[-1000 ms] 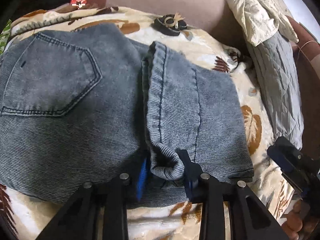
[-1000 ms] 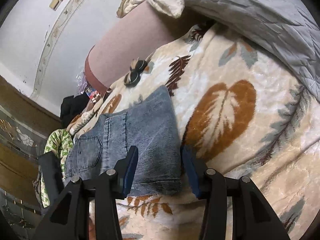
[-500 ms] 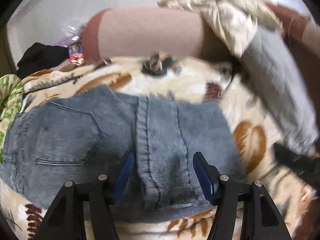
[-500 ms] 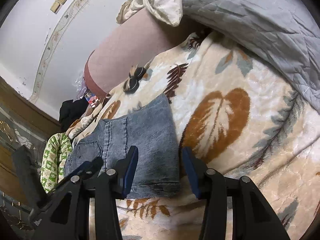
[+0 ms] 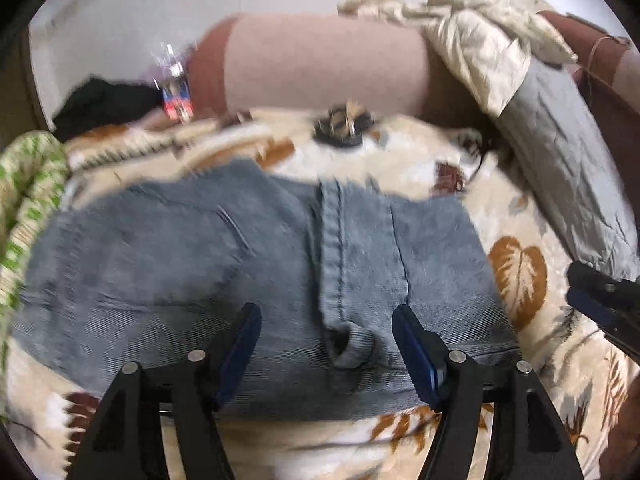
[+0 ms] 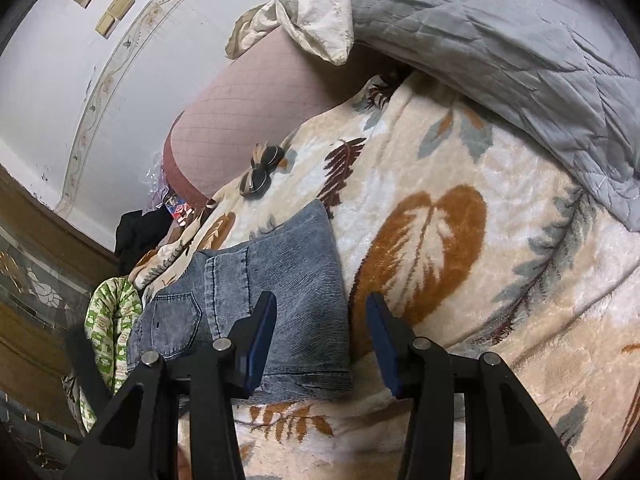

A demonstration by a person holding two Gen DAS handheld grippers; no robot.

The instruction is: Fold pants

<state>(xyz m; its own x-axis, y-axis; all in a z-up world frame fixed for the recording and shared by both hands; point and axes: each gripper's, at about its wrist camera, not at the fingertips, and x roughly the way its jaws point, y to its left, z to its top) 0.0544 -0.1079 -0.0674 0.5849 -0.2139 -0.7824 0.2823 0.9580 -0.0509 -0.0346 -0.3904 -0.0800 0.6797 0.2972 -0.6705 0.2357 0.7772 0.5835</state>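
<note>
Denim: grey-blue jeans [image 5: 256, 276], folded into a flat bundle, lie on the bed's blanket [image 5: 516, 280].
Blanket: cream plush with brown and grey leaf prints, covering the bed under the jeans.
Top fold: a leg end with its stitched hem [image 5: 332, 256] lies over the right part of the bundle; a back pocket [image 6: 176, 324] shows on the left part in the right wrist view.
Left hand-held gripper [image 5: 326, 344]: released, its jaws opening; it hangs over the near edge of the jeans with the curled hem end between the blue pads, neither pad pressing on the cloth.
Right hand-held gripper [image 6: 320, 340]: unclenched and empty, jaws partly apart; it hovers over the near right edge of the jeans, one finger above denim, the other above blanket.
Same gripper, left wrist view: its dark tip [image 5: 604, 300] shows at the right edge, near the jeans but apart from them.
Far side: a pinkish-brown headboard [image 5: 320, 64], with a small dark bow-shaped object [image 5: 342, 128] on the blanket just before it.
Right: a grey quilt [image 6: 500, 40] and a crumpled cream cloth [image 6: 316, 8].
Left: a green-and-white patterned cloth [image 6: 112, 320] and a black garment [image 5: 108, 104].
</note>
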